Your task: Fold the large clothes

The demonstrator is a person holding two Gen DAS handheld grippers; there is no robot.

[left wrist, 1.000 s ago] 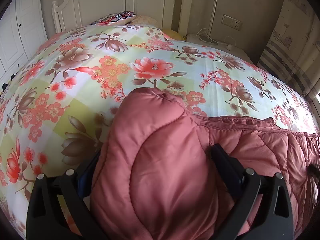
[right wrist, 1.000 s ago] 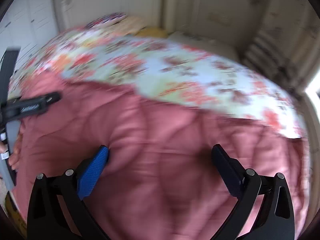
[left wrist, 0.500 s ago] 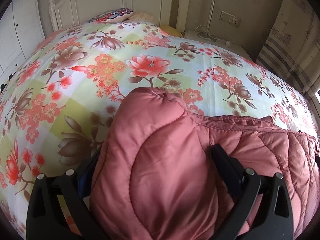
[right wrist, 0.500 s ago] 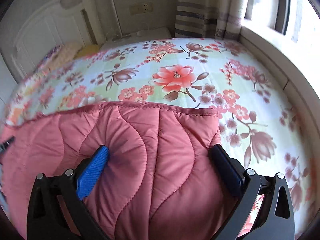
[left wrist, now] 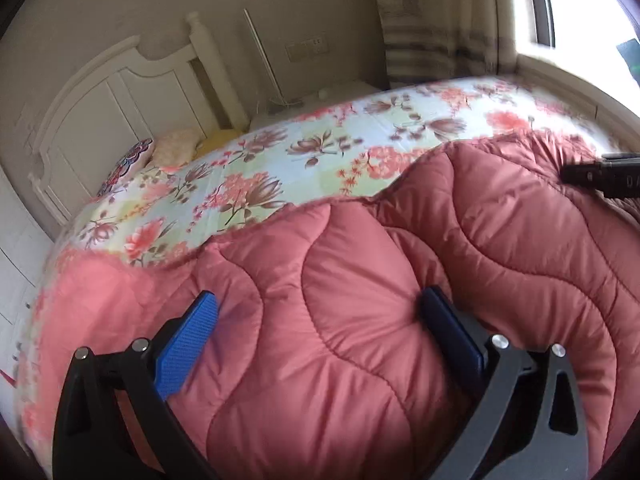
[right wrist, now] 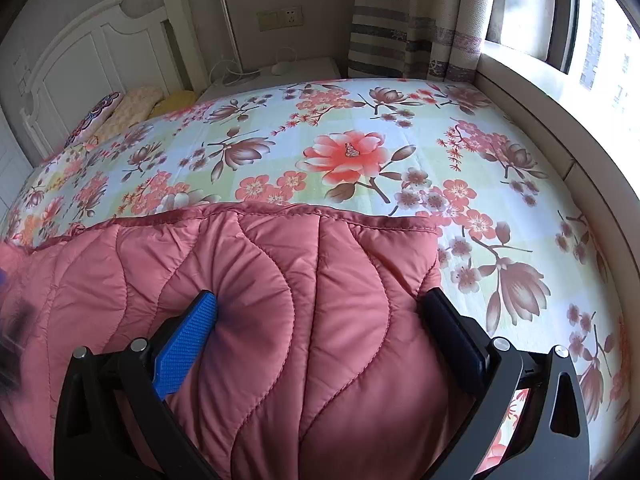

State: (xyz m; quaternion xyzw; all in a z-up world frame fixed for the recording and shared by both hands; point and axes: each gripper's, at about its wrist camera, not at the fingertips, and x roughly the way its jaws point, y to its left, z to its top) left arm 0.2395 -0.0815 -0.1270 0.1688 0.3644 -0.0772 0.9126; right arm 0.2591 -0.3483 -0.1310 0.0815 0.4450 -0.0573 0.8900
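Observation:
A pink quilted padded coat (right wrist: 304,288) lies spread over the near part of a bed. In the right wrist view my right gripper (right wrist: 320,320) is open, its fingers pressed down into the coat near its right edge, with puffy fabric bulging between them. The coat (left wrist: 360,280) also fills the left wrist view, where my left gripper (left wrist: 320,316) is open too, astride another bulge further left. Both blue pads dent the fabric. A black part of the other gripper's body (left wrist: 604,178) shows at the right edge above the coat.
The bed carries a floral sheet (right wrist: 360,152) with pillows (right wrist: 120,112) at a white headboard (right wrist: 92,56). A white nightstand (right wrist: 280,72), a striped curtain (right wrist: 384,32) and a window ledge (right wrist: 532,80) lie beyond and to the right.
The left view has swung right and blurred; the raised bulge of coat it held up now lies lower and flatter. The right gripper has settled near the coat's right edge.

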